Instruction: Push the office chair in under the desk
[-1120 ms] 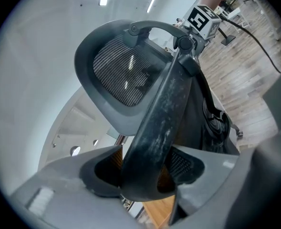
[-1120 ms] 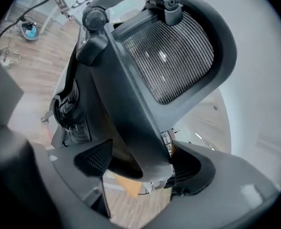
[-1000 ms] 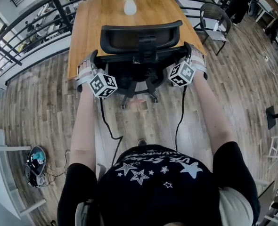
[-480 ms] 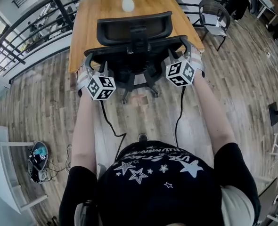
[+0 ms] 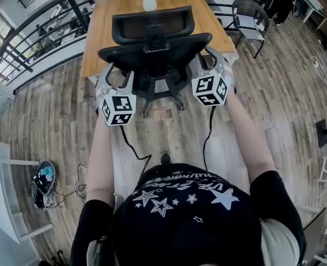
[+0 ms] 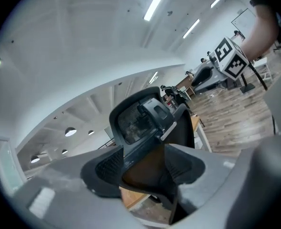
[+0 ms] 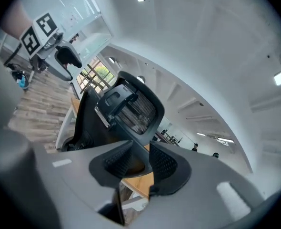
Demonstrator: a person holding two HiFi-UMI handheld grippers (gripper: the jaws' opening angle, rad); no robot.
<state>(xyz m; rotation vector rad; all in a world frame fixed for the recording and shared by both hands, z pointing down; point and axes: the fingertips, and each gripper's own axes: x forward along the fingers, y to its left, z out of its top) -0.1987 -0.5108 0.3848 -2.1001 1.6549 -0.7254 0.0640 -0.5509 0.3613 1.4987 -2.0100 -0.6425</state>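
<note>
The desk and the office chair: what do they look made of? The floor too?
The desk looks like wood or veneer: warm orange-brown, with a smooth satin top. The office chair has a black frame, probably matte plastic; its upper panel is see-through mesh, plain in the gripper views. The floor is grey-brown planks with grain, wood or laminate; I cannot tell which.

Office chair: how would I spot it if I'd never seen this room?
Start at the long wooden desk on the plank floor. At its near end stands the office chair, black with a mesh back. Unlike the thin-framed chair off to the right, it has a spoked base.
</note>
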